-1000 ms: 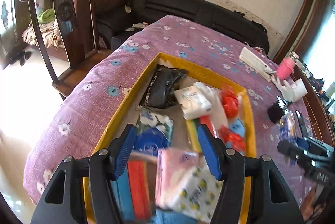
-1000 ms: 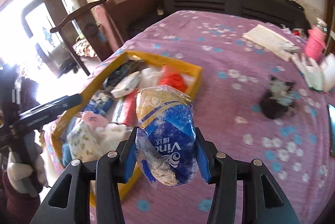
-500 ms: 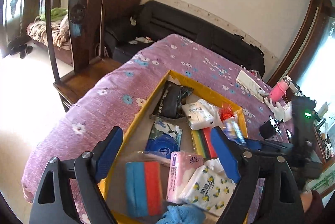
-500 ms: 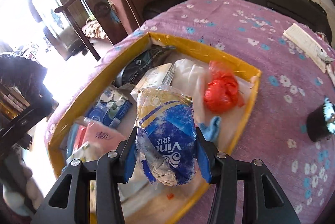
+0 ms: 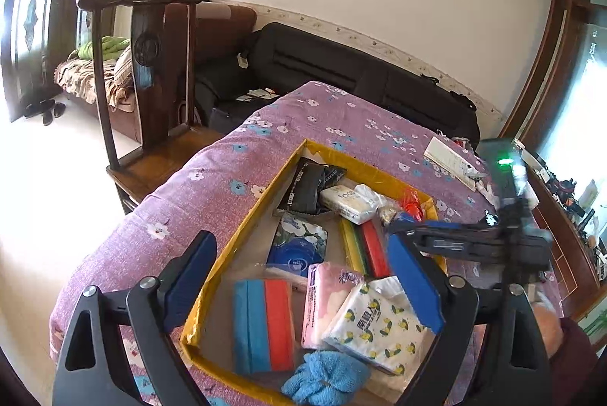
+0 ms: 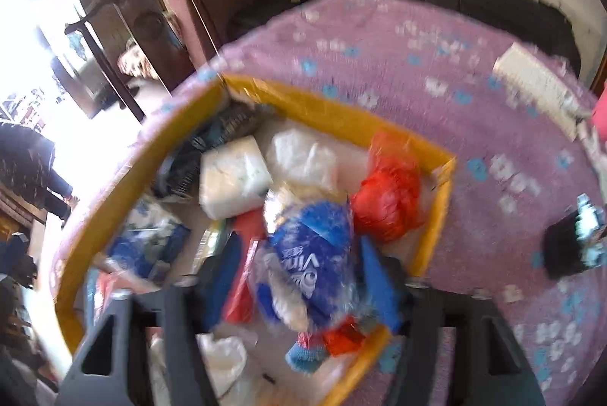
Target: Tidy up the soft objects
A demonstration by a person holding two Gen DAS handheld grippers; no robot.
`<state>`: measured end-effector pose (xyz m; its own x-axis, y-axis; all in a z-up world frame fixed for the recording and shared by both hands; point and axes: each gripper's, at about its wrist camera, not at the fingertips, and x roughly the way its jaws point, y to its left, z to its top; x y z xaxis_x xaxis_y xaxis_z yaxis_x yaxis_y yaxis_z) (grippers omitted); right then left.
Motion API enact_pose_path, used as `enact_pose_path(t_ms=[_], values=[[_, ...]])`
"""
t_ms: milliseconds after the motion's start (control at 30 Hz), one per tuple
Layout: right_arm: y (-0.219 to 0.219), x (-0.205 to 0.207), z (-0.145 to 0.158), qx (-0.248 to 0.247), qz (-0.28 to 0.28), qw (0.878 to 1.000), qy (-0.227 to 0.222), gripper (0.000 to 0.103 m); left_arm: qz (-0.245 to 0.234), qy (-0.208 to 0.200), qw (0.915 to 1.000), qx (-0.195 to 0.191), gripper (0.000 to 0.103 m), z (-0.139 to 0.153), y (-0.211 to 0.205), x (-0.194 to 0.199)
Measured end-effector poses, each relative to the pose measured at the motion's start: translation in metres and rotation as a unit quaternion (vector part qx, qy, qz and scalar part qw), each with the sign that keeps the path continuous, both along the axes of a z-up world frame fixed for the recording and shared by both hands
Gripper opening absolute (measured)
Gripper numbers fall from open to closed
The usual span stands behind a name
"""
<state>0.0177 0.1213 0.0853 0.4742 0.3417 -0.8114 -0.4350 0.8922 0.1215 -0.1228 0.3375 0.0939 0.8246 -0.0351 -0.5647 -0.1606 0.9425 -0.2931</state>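
Over the yellow box (image 5: 242,239) on your purple tabletop (image 5: 151,216), left tongs (image 5: 303,277) wide and empty — jaws just opening, right tongs (image 6: 299,277) blurred, just opening, blue tissue bag (image 6: 307,254) between them, contact unclear — only the left view shows the lemon-print pack (image 5: 379,330) sharply.

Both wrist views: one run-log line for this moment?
left gripper: open, empty, over yellow tray | right gripper: jaws just opened, blue tissue pack between them, over tray | phase: release
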Motion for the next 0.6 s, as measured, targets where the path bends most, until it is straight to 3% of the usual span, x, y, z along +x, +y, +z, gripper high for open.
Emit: enact_pose_path(t_ms=[33,100,167,233,300,400,600], values=[[-0.003,-0.01,0.009,0.003,0.003,1.0,-0.017,0.09,0.001,-0.001,1.0,0.0,0.091,0.001,0.0,-0.001],[-0.01,-0.027,0.024,0.008,0.012,0.999,-0.043,0.093,0.023,-0.016,0.9995,0.016,0.091,0.006,-0.002,-0.011],[-0.019,-0.048,0.034,0.005,0.017,0.998,-0.065,0.094,0.06,-0.054,0.9937,0.079,0.091,0.019,-0.014,-0.028],[-0.027,-0.061,0.036,0.004,0.017,0.997,-0.071,0.094,0.085,-0.109,0.9806,0.139,0.103,0.036,-0.033,-0.052],[-0.038,-0.074,0.034,0.011,0.007,0.998,-0.066,0.094,0.075,-0.163,0.974,0.139,0.103,0.047,-0.043,-0.071],[-0.058,-0.094,0.031,0.044,0.003,0.998,-0.048,0.094,0.045,-0.213,0.9719,0.09,0.103,0.045,-0.055,-0.087],[-0.096,-0.126,0.032,0.065,-0.021,0.996,-0.061,0.094,0.001,-0.146,0.9843,0.098,0.103,0.035,-0.093,-0.067]])
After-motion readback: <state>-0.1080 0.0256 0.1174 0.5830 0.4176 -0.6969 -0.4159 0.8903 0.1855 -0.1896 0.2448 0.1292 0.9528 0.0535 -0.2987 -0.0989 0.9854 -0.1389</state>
